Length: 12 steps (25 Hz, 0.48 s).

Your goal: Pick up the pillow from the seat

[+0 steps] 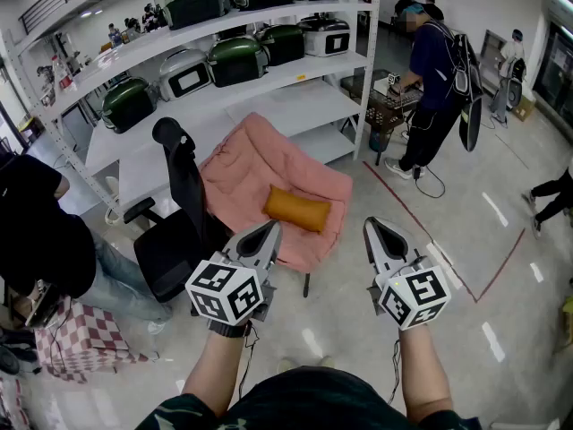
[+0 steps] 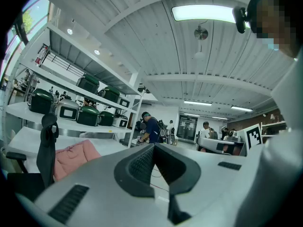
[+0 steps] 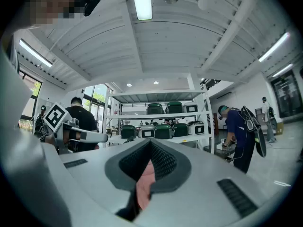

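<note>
Pillow (image 1: 297, 209) lies on the pink seat (image 1: 260, 164); left gripper (image 1: 273, 227) and right gripper (image 1: 372, 225) hover near it, fingers clenched, empty.

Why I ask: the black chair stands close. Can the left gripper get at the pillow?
Probably yes: the pillow lies bare on the pink seat ahead of the left gripper; the chair stands aside.

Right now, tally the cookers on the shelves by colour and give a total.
Green cookers: 5
White cookers: 3
Total: 8
</note>
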Motion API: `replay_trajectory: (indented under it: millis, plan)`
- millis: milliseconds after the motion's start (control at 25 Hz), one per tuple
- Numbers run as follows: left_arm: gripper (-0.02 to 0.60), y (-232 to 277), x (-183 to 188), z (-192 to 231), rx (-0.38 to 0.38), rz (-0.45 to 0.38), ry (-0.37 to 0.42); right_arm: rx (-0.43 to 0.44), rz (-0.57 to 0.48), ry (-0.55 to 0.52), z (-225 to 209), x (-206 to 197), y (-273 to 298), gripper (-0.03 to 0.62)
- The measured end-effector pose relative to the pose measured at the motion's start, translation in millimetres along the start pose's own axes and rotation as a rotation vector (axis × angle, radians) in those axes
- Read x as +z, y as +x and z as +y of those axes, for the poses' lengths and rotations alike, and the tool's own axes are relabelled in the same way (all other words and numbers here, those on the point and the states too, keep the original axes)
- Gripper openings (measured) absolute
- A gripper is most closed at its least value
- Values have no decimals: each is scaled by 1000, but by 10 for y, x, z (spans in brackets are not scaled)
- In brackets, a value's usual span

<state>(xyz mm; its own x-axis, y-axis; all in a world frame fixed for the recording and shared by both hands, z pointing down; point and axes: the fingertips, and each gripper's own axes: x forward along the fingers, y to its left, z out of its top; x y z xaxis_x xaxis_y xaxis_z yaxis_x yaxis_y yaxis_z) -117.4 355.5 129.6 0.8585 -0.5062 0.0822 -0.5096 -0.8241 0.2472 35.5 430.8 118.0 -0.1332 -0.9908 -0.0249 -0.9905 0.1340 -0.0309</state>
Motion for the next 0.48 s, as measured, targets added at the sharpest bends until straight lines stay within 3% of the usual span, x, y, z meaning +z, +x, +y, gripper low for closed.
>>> replay_trajectory:
  millis: [480]
  plan:
    - [6, -22, 7, -98, 19, -2, 7, 25, 9, 1, -10, -14, -53, 3]
